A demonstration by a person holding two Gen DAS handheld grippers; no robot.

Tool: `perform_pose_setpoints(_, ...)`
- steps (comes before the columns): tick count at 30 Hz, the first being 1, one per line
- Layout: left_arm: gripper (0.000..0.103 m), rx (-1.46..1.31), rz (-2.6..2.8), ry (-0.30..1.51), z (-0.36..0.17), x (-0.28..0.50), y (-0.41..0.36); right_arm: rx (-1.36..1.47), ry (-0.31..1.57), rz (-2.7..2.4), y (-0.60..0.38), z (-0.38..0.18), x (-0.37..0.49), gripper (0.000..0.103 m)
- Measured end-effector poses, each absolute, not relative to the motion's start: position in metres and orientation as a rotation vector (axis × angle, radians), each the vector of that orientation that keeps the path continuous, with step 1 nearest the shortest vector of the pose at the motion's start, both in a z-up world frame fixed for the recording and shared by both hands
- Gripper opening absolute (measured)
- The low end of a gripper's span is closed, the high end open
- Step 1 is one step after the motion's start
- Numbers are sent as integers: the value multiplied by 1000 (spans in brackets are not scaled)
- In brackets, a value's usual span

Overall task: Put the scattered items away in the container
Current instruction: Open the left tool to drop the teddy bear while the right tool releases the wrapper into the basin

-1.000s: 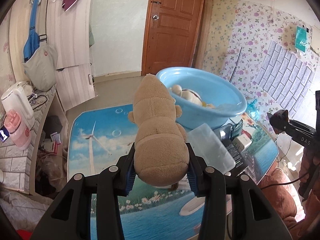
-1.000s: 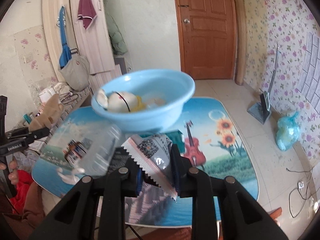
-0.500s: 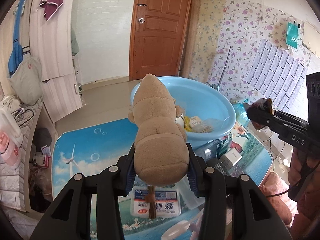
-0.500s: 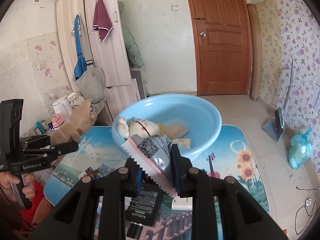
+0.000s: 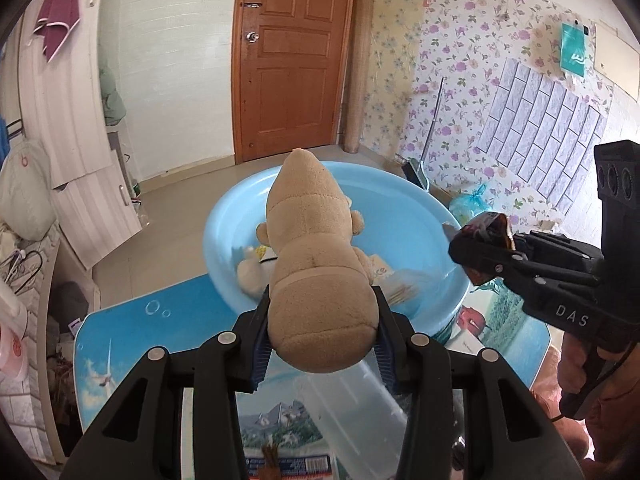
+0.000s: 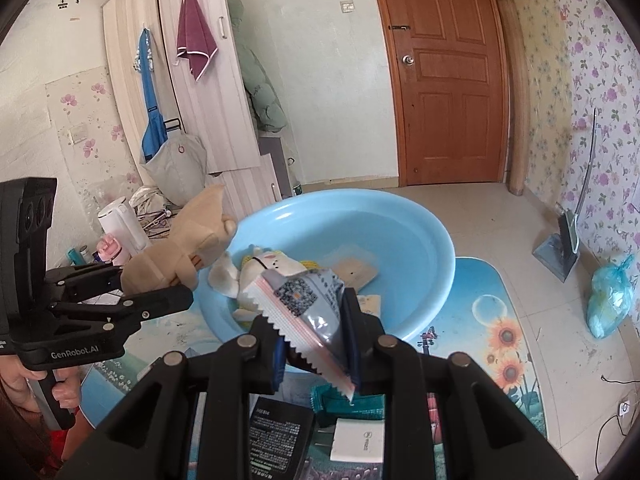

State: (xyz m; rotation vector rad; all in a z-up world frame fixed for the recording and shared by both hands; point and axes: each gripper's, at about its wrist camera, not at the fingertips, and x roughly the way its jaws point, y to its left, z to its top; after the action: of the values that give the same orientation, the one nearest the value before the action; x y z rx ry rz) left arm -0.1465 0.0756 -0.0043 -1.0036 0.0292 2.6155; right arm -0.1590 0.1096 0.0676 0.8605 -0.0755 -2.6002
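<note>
Both tongs carry loads toward the blue basin (image 5: 432,216), which sits on the picture-printed table (image 5: 132,340) toward its far edge. The left gripper (image 5: 322,344) pinches a tan plush toy (image 5: 316,276) by its bottom end, the toy's long axis running straight ahead along the fingers so its head already overhangs the basin's near rim. The right gripper (image 6: 316,344) is pressed onto a flat grey snack packet (image 6: 304,304), which sticks up and forward, its tip over the near rim. The basin lies directly ahead of and below both; judging by overhang, the left hand's toy looks nearer to release.
</note>
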Motion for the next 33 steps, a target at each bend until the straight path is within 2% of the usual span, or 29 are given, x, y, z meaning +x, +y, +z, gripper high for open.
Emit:
perform_pose_setpoints(3,51,-990,2604,46,-4,-155,84,881,-85,-2602,111,63,-171,24)
perform_pose_setpoints(5,65,-980,2597,54,-3,-158,87,894,-88,-2601,111,61,-179,24)
perform_pose_setpoints(8,75,-973,2589,67,-2,-159,89,912,-85,-2597,108,56,-188,24)
perform_pose_setpoints(19,85,-1001,2616,15,-8,-141,63,984,-68,-2607,91,48,-204,27)
perform_pose_setpoints(21,87,-1001,2622,-4,-9,-134,59,983,-68,-2621,90,50,-200,39)
perform_pose_setpoints(24,91,-1002,2623,-22,-11,-125,54,963,-77,-2636,90,56,-193,49)
perform_pose_setpoints(28,98,-1006,2637,-28,-14,-111,47,950,-80,-2660,93,62,-181,50)
perform_pose_setpoints(33,99,-1013,2656,-41,-14,-96,39,957,-87,-2664,93,62,-164,50)
